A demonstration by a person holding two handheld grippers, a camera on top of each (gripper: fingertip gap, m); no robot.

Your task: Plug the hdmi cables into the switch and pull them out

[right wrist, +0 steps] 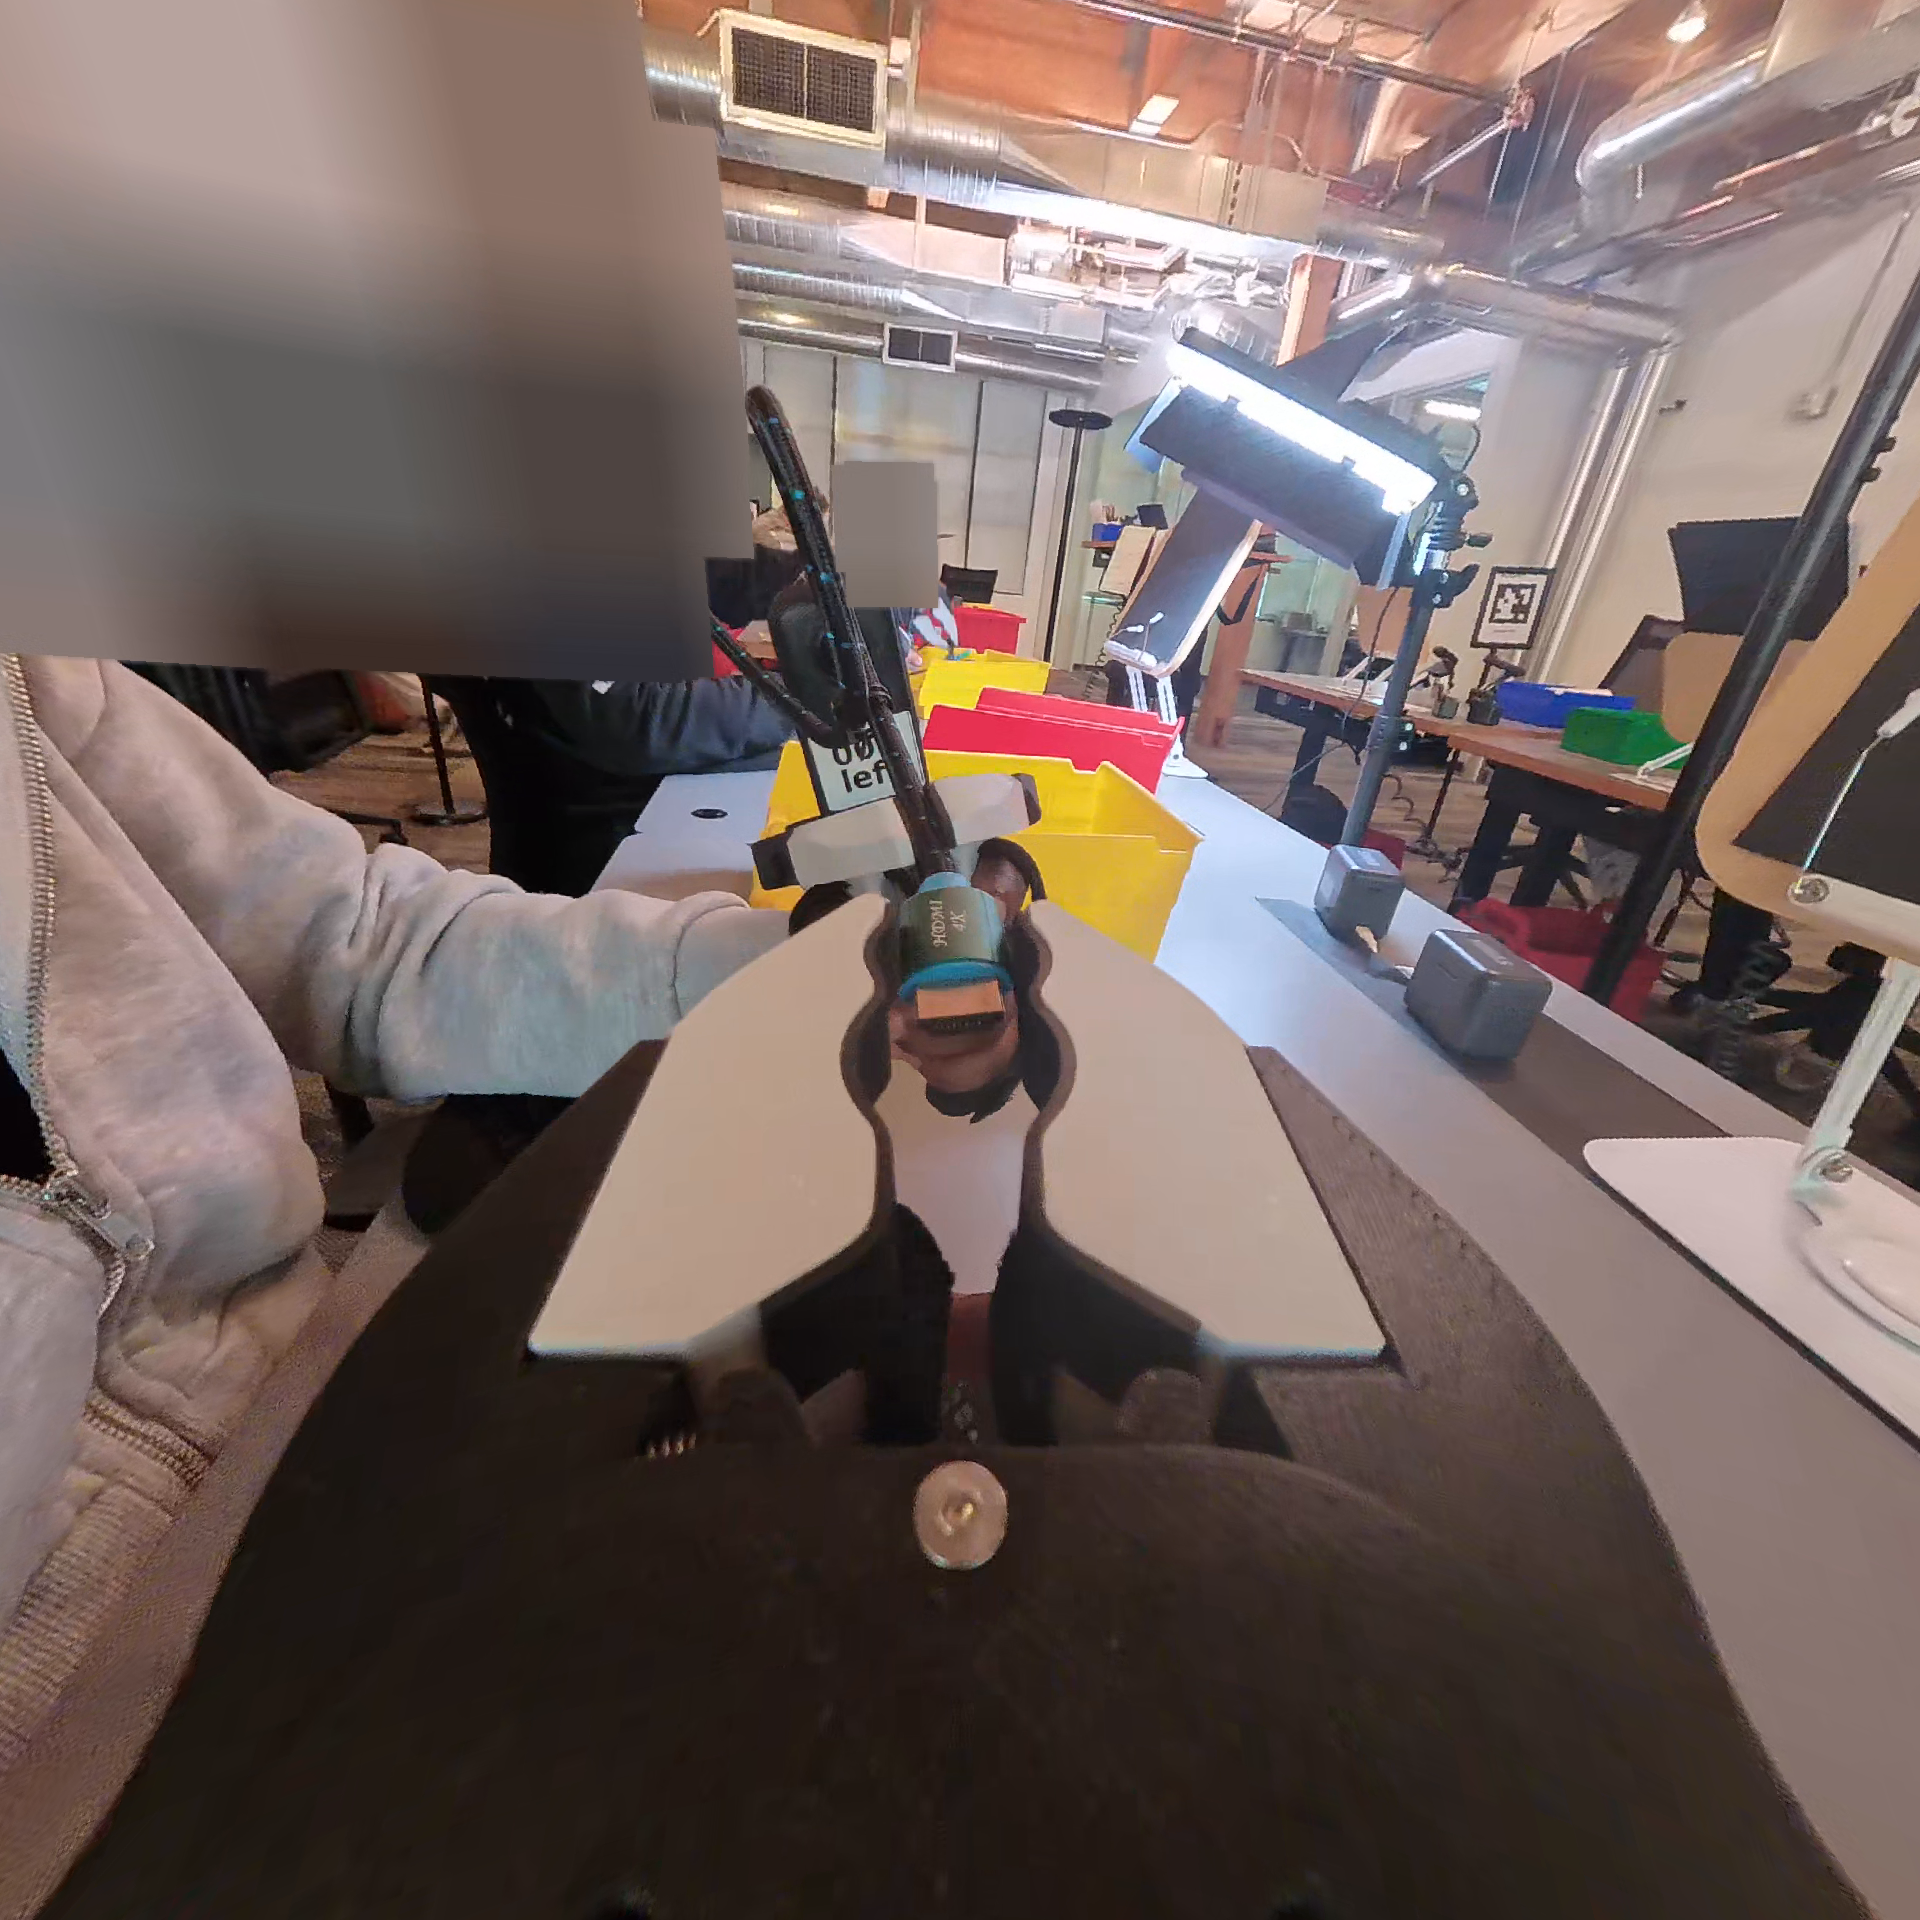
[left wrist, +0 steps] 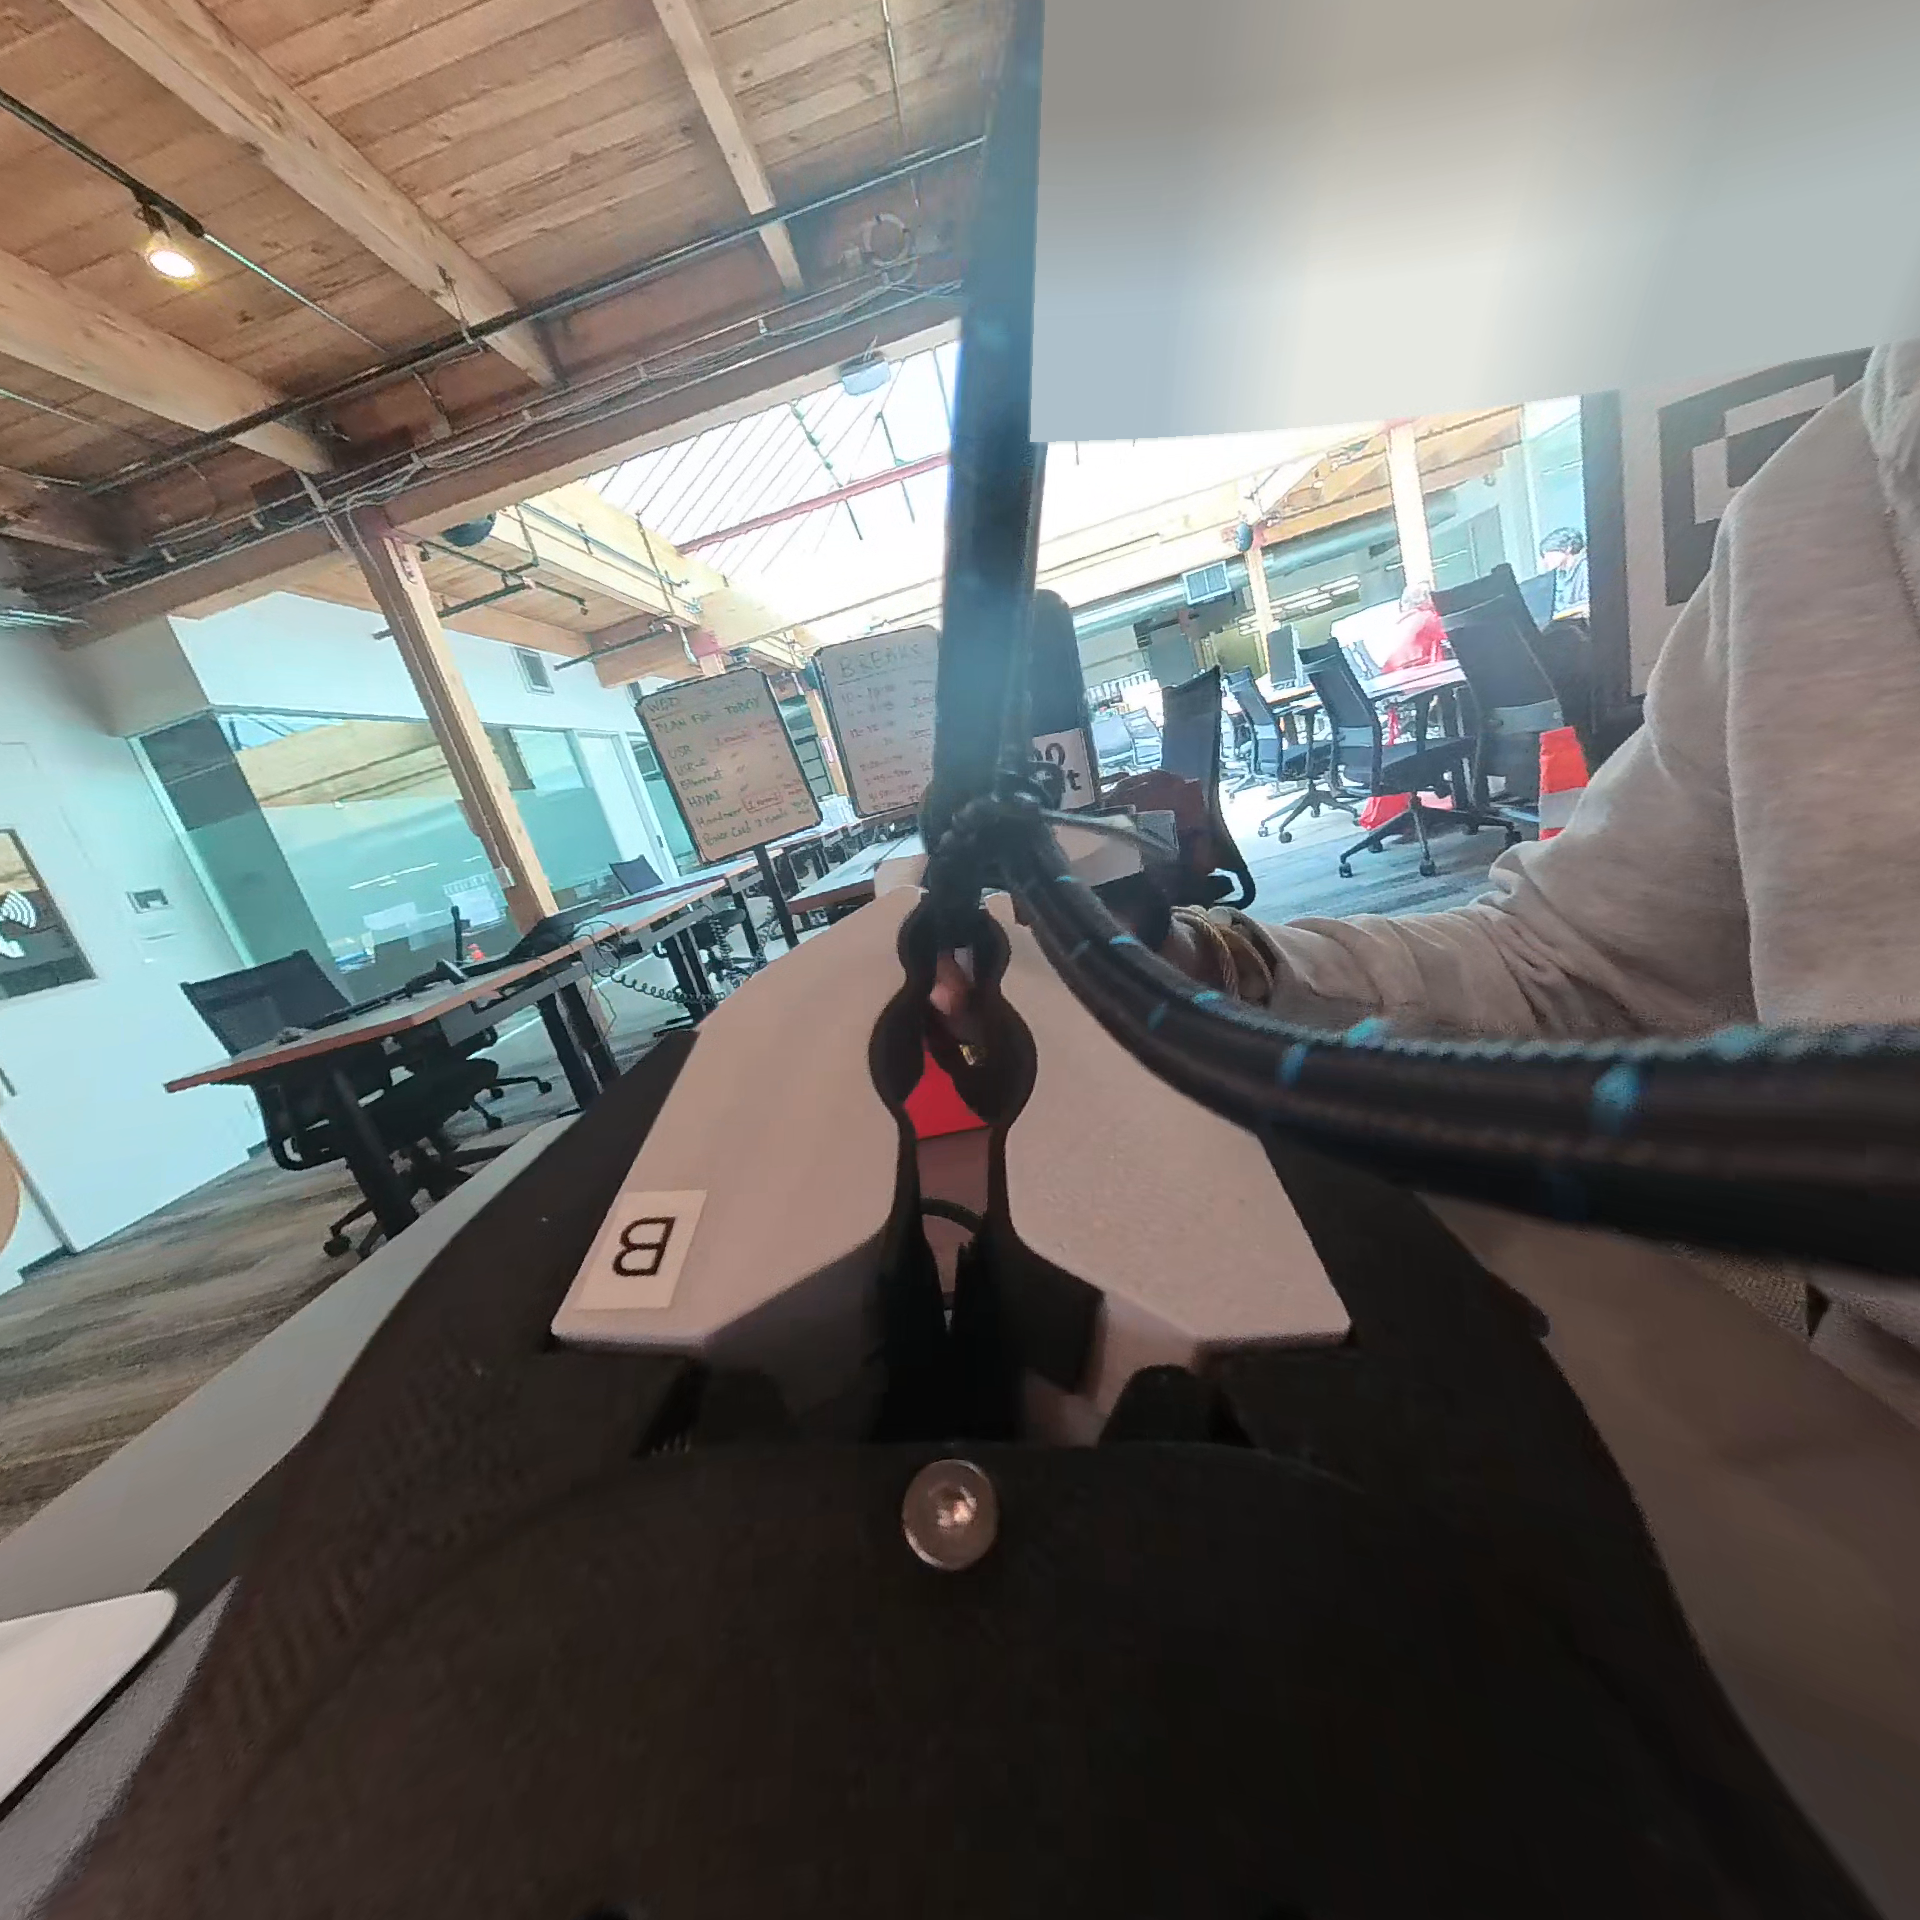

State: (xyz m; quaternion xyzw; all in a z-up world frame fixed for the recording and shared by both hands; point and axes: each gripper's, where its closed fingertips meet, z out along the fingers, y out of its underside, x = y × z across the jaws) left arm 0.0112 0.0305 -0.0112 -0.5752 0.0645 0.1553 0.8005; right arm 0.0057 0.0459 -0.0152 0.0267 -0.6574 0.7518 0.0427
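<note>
Right up close, the right tongs (right wrist: 954,977) are clenched on the green and blue HDMI plug (right wrist: 940,935). Its gold metal end points back at the camera, not out to any port. The plug may need a turn first, and it could slip or twist in the tongs while it turns.

Just past it, the left tongs (left wrist: 958,940) are squeezed shut on the black cable (left wrist: 1351,1060), close behind the plug. The cable bends hard there, then loops up and away. If the two tongs pull apart, the cable could tug the plug loose. The loop could also catch on something.

A grey sleeve (left wrist: 1662,831) reaches in from the side.

Farther off are the grey desk (right wrist: 1278,987), a yellow bin (right wrist: 1101,852), a red bin (right wrist: 1049,727) and two small grey boxes (right wrist: 1475,992).

The switch does not show in either view, so it is not clear where the plug must go. The far end of the cable is cut off. The left tongs' tips are partly hidden by the cable. Any other cables are out of sight too.
</note>
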